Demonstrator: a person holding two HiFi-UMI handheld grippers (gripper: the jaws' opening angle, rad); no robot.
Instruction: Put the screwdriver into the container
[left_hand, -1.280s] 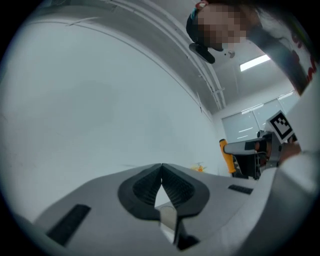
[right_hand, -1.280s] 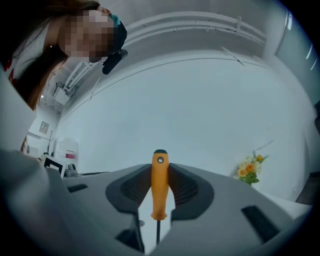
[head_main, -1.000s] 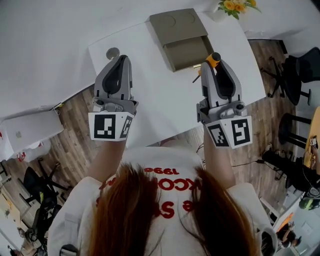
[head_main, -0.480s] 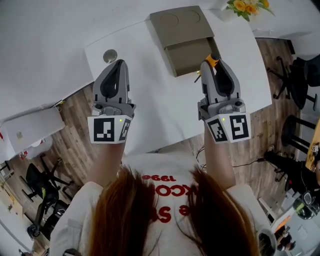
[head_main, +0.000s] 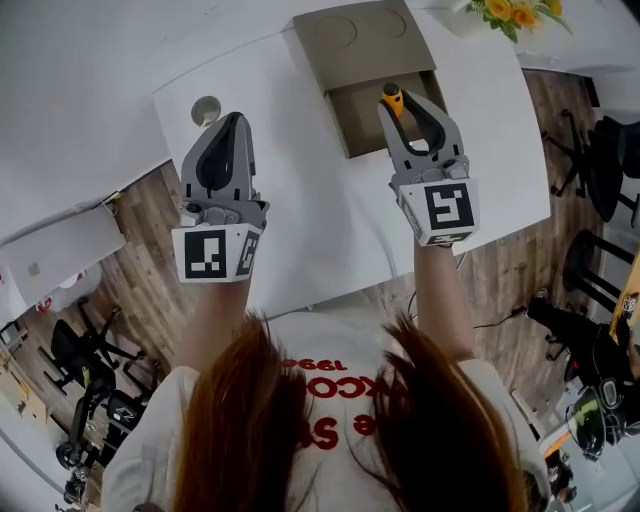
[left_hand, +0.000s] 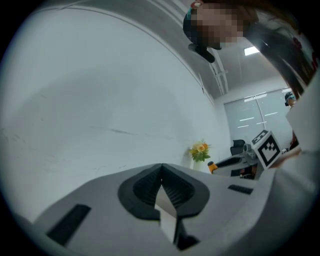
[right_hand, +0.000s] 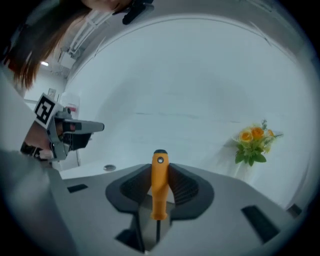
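The orange-handled screwdriver (right_hand: 159, 184) stands upright between the pads of my right gripper (right_hand: 160, 172), which is shut on its handle, the dark shaft pointing down. In the head view the right gripper (head_main: 400, 100) holds the screwdriver (head_main: 391, 97) over the open lower tray of the olive container (head_main: 355, 45) at the far side of the white table (head_main: 300, 210). My left gripper (head_main: 228, 120) hovers over the table's left part, apart from the container. Its jaws (left_hand: 161, 170) are shut with nothing between them.
A small round grey disc (head_main: 205, 108) lies on the table just beyond the left gripper. A vase of yellow flowers (head_main: 515, 12) stands at the table's far right corner. Office chairs (head_main: 600, 150) and wooden floor lie past the right edge.
My right gripper has carried the screwdriver forward and left, from beside the container's near right corner to over its open tray. The left gripper has barely shifted.
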